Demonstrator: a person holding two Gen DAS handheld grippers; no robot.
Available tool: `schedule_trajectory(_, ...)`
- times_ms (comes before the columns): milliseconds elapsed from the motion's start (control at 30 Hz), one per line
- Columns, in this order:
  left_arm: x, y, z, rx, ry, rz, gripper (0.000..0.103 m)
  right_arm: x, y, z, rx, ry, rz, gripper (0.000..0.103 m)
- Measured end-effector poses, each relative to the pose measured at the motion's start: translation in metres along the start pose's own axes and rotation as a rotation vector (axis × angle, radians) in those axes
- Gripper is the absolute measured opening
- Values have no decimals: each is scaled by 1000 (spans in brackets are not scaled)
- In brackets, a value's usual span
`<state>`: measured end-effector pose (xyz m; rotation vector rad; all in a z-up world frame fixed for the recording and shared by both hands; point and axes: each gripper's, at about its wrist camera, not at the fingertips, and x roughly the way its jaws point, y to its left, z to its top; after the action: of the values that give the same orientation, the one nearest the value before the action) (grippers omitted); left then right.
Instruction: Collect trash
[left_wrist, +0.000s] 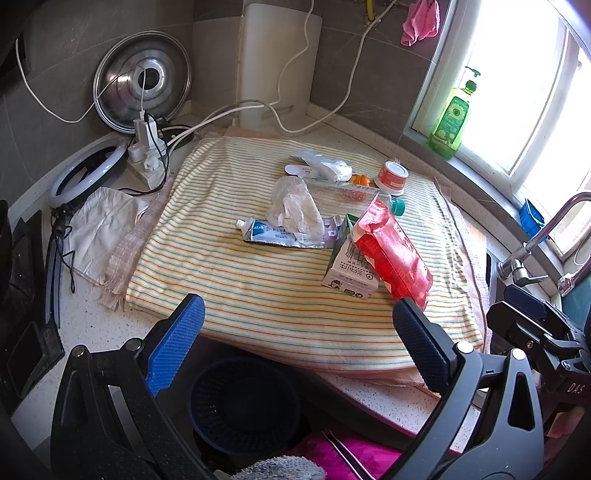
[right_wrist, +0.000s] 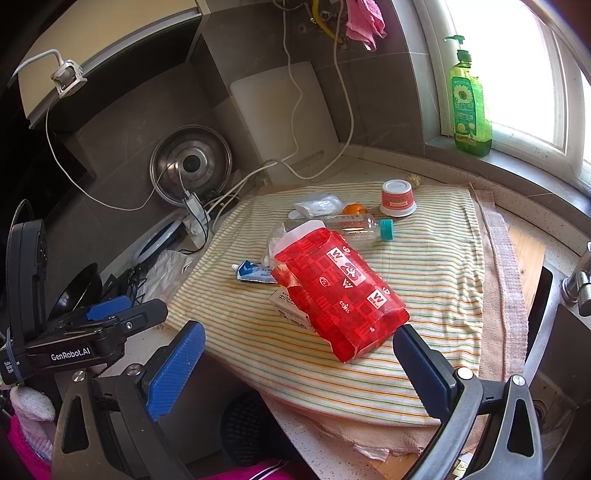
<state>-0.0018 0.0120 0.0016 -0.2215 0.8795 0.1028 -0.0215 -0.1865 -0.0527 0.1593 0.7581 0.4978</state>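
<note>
Right wrist view, hand-held gripper (right_wrist: 298, 356) spread wide, red packet (right_wrist: 340, 291) just beyond fingertips

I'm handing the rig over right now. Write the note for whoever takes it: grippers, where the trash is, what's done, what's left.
Left gripper: open, empty, held off the counter's near edge.
Right gripper: open, empty, its fingers just short of the red bag.
On the striped cloth: red bag leaning on the small carton, toothpaste tube under a crumpled plastic bag, clear bottle lying down, red-labelled cup, white wrapper, an orange item.
Dark basket sits below the counter edge; contents unclear.
Done: nothing visibly collected.
Left: every item; red bag is nearest.
</note>
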Motion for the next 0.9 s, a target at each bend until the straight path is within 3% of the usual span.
schedule_trajectory(900, 5, 1, -3, -17, 8, 5, 103, 4, 0, -2, 6, 18, 4, 103)
